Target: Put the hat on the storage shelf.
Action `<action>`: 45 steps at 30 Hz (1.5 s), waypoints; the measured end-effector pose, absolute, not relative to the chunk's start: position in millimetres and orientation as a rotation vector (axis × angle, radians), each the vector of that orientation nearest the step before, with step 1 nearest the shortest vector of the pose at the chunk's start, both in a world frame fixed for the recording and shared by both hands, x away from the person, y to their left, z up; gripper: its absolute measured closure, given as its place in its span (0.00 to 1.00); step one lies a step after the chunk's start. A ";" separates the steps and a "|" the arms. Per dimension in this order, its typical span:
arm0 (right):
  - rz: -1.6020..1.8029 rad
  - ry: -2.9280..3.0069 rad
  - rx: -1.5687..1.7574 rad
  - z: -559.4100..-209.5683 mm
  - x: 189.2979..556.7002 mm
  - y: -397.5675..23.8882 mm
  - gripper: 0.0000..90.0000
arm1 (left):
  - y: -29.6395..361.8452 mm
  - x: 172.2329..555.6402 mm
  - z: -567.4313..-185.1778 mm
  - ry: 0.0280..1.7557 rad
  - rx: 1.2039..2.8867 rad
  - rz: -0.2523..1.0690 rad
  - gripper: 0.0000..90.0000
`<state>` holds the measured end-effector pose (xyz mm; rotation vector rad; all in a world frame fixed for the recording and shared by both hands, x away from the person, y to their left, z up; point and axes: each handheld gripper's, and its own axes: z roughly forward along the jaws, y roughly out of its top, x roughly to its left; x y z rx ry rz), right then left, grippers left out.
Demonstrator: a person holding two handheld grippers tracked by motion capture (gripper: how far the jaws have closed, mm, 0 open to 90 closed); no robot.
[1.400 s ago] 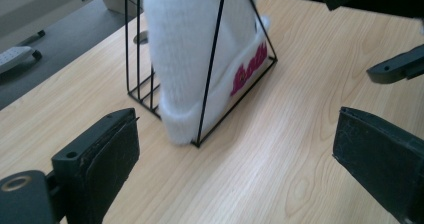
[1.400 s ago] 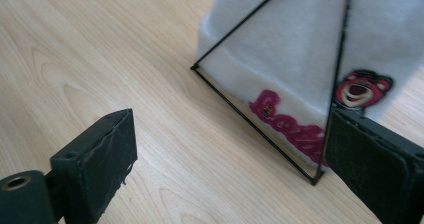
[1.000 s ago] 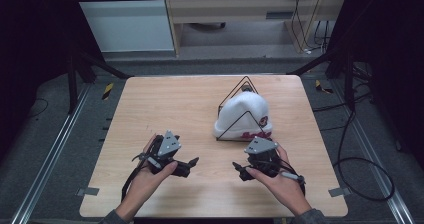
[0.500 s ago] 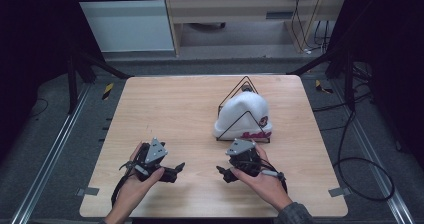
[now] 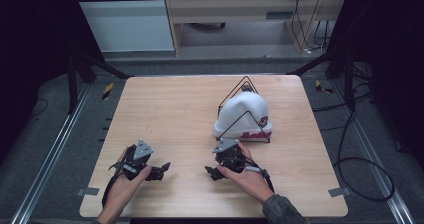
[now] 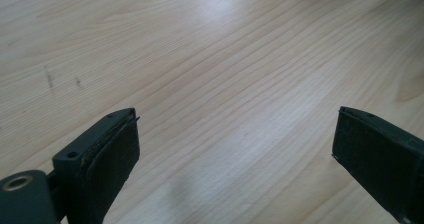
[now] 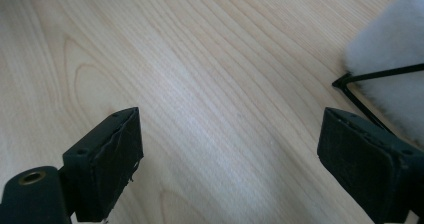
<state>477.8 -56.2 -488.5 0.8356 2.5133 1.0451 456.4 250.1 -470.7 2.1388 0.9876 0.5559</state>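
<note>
A white knit beanie (image 5: 243,113) with a red logo on its cuff sits on a black wire stand (image 5: 246,85) at the right middle of the wooden table (image 5: 170,109). My left gripper (image 5: 163,169) rests low near the front left, jaws wide open over bare wood. My right gripper (image 5: 212,172) sits in front of the beanie and a little to its left, also open and holding nothing. In the right gripper view, the beanie (image 7: 393,46) and a wire of the stand (image 7: 372,75) lie just past the right-hand jaw. My left gripper (image 6: 235,151) and my right gripper (image 7: 229,156) both look down on plain wood grain.
Dark floor with metal rails (image 5: 47,154) surrounds the table. Cables (image 5: 357,169) trail on the floor to the right. A cabinet (image 5: 240,14) stands beyond the far edge.
Both grippers have slid leftward along the front of the table. The right one has drawn away from the beanie's front. Both stay open.
</note>
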 end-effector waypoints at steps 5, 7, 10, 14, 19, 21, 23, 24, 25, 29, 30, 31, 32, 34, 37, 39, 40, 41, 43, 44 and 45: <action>1.054 2.497 0.873 -492.4 485.1 -48.1 0.13 | 262.7 467.8 -472.1 1.011 2.123 0.558 0.05; 1.057 2.499 0.881 -493.1 487.1 -46.3 0.13 | 264.3 469.7 -472.7 1.015 2.120 0.551 0.05; 1.065 2.500 0.895 -494.1 492.1 -40.4 0.14 | 272.5 478.4 -476.9 1.047 2.111 0.537 0.05; 1.083 2.488 0.909 -493.3 498.4 -31.7 0.15 | 281.2 487.6 -483.2 1.091 2.111 0.548 0.05; 1.081 2.469 0.931 -495.5 504.7 -26.2 0.15 | 287.4 494.4 -488.6 1.127 2.087 0.538 0.05; 1.075 2.453 0.966 -499.6 510.3 -23.9 0.15 | 289.6 497.4 -491.4 1.138 2.086 0.534 0.05; 1.082 2.449 0.978 -501.0 512.2 -23.2 0.15 | 291.4 499.6 -494.1 1.143 2.091 0.534 0.05; 1.078 2.435 0.998 -503.3 515.0 -22.3 0.15 | 292.3 501.2 -497.5 1.153 2.091 0.525 0.05; 1.078 2.435 0.998 -503.3 515.0 -22.3 0.15 | 292.3 501.2 -497.5 1.153 2.091 0.525 0.05; 1.067 2.413 1.036 -508.5 519.1 -19.4 0.14 | 292.4 504.1 -504.1 1.168 2.103 0.513 0.05; 1.067 2.413 1.036 -508.5 519.1 -19.4 0.14 | 292.4 504.1 -504.1 1.168 2.103 0.513 0.05; 1.067 2.408 1.028 -509.2 519.3 -18.8 0.14 | 292.0 504.7 -506.2 1.169 2.107 0.508 0.05; 1.063 2.398 1.029 -509.7 519.5 -16.9 0.14 | 291.4 504.5 -507.6 1.170 2.093 0.529 0.04; 1.058 2.395 1.020 -510.6 519.3 -16.1 0.12 | 291.4 504.9 -507.5 1.172 2.095 0.528 0.04; 1.059 2.395 1.016 -510.8 519.1 -16.3 0.12 | 290.4 505.4 -507.9 1.179 2.094 0.528 0.03; 1.061 2.402 1.007 -510.9 517.3 -17.4 0.12 | 290.4 505.3 -507.9 1.178 2.097 0.530 0.02; 1.064 2.410 0.998 -510.9 515.3 -17.9 0.12 | 290.4 505.2 -507.9 1.178 2.097 0.531 0.02; 1.064 2.410 0.998 -510.9 515.3 -17.9 0.12 | 290.4 505.2 -507.9 1.178 2.097 0.531 0.02; 1.062 2.398 1.016 -511.1 507.9 -18.5 0.12 | 290.3 503.6 -508.0 1.185 2.095 0.533 0.02; 1.060 2.394 1.022 -511.1 505.5 -18.3 0.12 | 290.3 503.6 -508.0 1.185 2.095 0.533 0.02; 1.060 2.394 1.022 -511.1 505.5 -18.3 0.12 | 290.3 503.4 -508.0 1.184 2.095 0.532 0.02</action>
